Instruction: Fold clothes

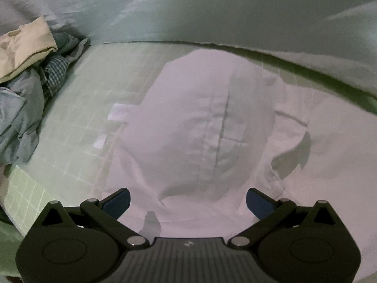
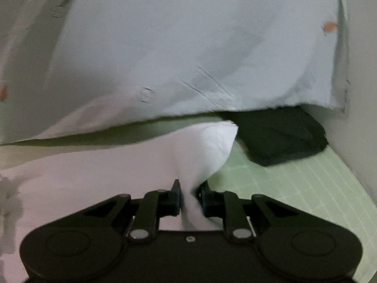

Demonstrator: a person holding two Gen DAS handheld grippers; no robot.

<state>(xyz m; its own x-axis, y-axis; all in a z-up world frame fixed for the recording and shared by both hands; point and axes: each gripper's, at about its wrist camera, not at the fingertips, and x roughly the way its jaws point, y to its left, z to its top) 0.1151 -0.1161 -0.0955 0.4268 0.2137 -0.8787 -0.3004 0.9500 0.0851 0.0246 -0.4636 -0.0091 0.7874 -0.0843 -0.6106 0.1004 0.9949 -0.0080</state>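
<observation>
Right gripper [image 2: 190,197]: pinching white garment [image 2: 117,176] fold, corner raised off green mat [image 2: 294,188]
Left gripper [image 1: 187,202]: spread wide, empty, above garment
Mat corner: folded dark garment [image 2: 282,136]

Both wrist views look steeply down, close, sharing white garment [image 1: 200,122]

White garment [image 1: 200,127] blurred, cut off right; dark bundle [image 2: 282,136] perhaps folded clothing.
</observation>
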